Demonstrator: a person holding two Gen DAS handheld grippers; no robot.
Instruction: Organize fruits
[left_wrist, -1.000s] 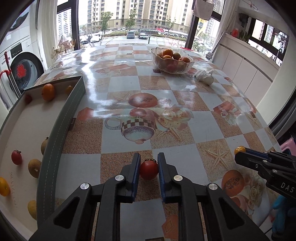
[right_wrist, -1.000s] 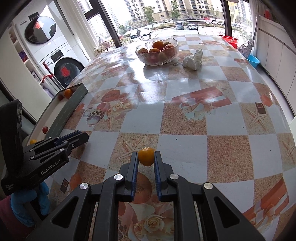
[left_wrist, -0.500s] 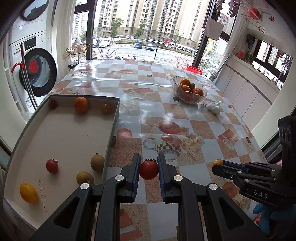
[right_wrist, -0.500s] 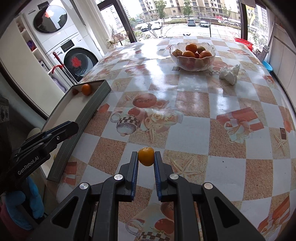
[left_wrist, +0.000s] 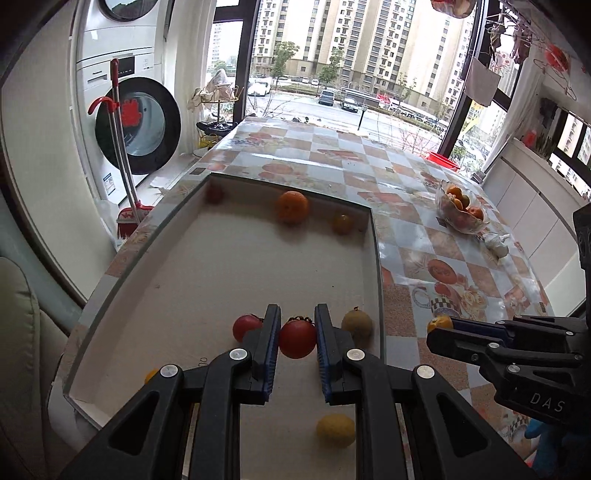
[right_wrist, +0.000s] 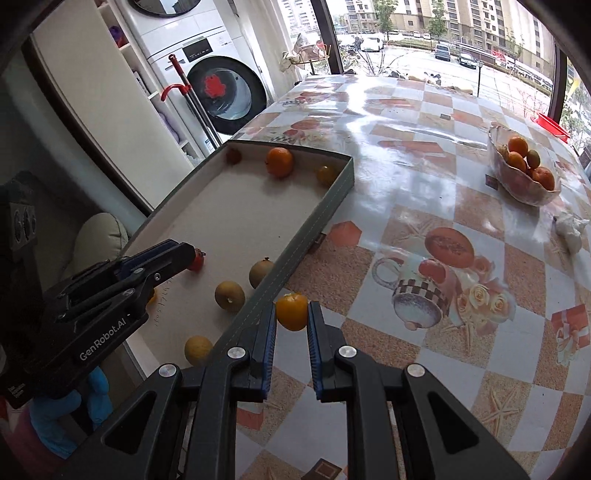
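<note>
My left gripper (left_wrist: 296, 325) is shut on a red tomato (left_wrist: 297, 338) and holds it above the near end of the shallow cardboard tray (left_wrist: 376, 258). In the right wrist view the left gripper (right_wrist: 186, 254) shows over the tray (right_wrist: 321, 221) with the tomato (right_wrist: 197, 259) at its tips. My right gripper (right_wrist: 291, 314) is shut on a small orange fruit (right_wrist: 291, 311) just beside the tray's right wall, above the table. It also shows in the left wrist view (left_wrist: 439, 325).
The tray holds several fruits: an orange (left_wrist: 293, 206), another tomato (left_wrist: 245, 326), a lemon (left_wrist: 335, 430), brown round fruits (right_wrist: 229, 296). A glass bowl of oranges (right_wrist: 524, 173) and a crumpled white tissue (right_wrist: 570, 229) sit on the far right of the patterned table.
Both grippers have moved left with their fruits. The left one went from above the table to over the tray; the right one came up to the tray's right wall.
</note>
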